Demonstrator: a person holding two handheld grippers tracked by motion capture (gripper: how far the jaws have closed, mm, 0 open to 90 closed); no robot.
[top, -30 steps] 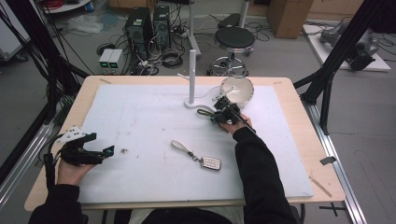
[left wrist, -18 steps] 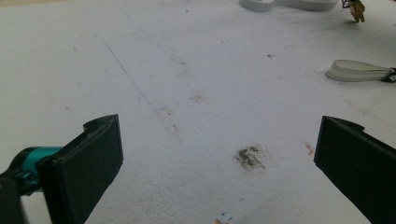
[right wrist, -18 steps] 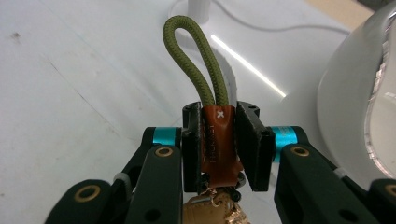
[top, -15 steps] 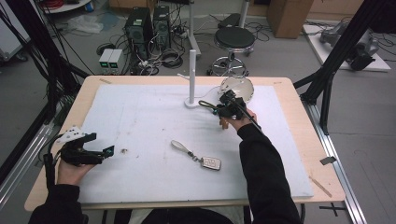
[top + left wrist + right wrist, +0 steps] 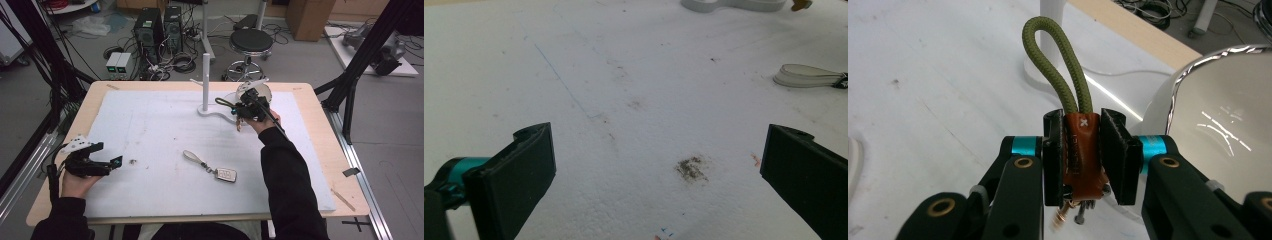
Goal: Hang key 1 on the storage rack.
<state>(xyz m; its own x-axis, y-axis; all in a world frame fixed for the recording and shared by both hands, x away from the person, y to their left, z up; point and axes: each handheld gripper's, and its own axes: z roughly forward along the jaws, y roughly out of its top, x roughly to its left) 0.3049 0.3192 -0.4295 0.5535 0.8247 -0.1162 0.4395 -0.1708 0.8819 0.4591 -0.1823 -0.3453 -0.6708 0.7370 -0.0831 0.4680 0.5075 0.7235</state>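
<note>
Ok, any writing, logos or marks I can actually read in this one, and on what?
"x": a small white cross on the brown leather tab of the olive cord loop clamped in the right gripper.
Stamped line running down the same tab: too faint to read.
Face of the white tag on the keychain lying on the table: too small to read.
Nothing else legible.

Left gripper [image 5: 659,175] has its jaws spread wide over the white foam mat [image 5: 624,75], nothing between them. There's a dark smudge [image 5: 691,168] on the mat between the jaws, and a thin blue line [image 5: 559,80] runs off diagonally. A pale strap loop [image 5: 806,75] lies at the right edge, and a white stand base [image 5: 734,5] sits up top.
</note>
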